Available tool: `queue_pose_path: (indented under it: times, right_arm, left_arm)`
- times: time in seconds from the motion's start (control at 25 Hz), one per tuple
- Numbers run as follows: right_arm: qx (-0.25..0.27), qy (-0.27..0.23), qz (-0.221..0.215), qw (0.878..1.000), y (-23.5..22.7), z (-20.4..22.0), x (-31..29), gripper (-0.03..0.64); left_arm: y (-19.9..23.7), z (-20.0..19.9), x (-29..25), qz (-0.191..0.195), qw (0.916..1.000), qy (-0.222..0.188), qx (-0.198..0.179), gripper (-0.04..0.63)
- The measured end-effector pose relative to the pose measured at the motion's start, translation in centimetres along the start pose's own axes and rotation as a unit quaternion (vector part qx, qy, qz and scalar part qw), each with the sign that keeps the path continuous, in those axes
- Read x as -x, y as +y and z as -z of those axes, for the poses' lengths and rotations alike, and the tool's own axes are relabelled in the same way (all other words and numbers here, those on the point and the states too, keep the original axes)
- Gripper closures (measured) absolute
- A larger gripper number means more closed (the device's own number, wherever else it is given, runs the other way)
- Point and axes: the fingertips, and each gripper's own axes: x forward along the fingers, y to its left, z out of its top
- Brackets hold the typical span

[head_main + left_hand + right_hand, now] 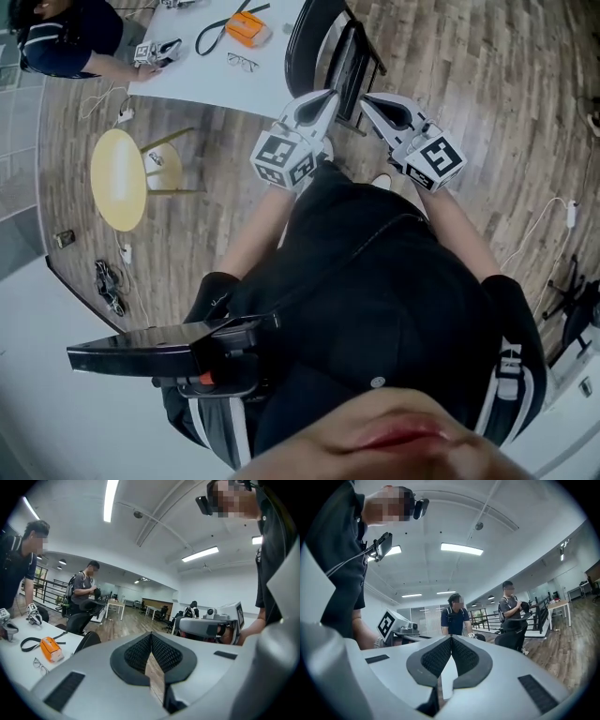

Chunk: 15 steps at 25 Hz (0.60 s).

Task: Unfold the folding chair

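Note:
The folding chair (333,47) is black and folded flat, and it leans against the right edge of the white table (187,80) in the head view. Both grippers are held out in front of my body, just short of it. My left gripper (326,96) is shut with nothing in it, its tip close to the chair's frame. My right gripper (368,99) is likewise shut and holds nothing. In the left gripper view the jaws (151,638) meet, and the chair's rounded black top (88,640) shows to their left. The right gripper view shows its jaws (451,641) pressed together.
On the table lie an orange object (247,28), glasses (242,63) and a black strap (217,33). A person (66,37) sits at its far left end. A yellow round stool (119,178) stands on the wooden floor to the left. Cables lie on the floor.

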Motion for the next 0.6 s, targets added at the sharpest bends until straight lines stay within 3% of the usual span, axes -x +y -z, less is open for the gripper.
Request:
queue_pose_path:
  times: [0.2, 0.36, 0.6]
  right_arm:
    - [0.013, 0.017, 0.029, 0.999, -1.4, -0.5, -3.1, 0.609]
    - [-0.006, 0.029, 0.059, 0.998, -3.3, 0.3, -6.1, 0.609]
    - [-0.027, 0.051, 0.091, 0.994, -5.4, 1.3, -10.1, 0.609]
  left_arm:
    - [5.5, -0.3, -2.3, 0.01, 0.9997, 0.02, 0.002, 0.591]
    - [11.1, 0.3, -3.7, -0.001, 0.9987, 0.051, 0.011, 0.591]
    - [19.0, 4.2, -6.0, -0.036, 0.9869, 0.152, 0.04, 0.589]
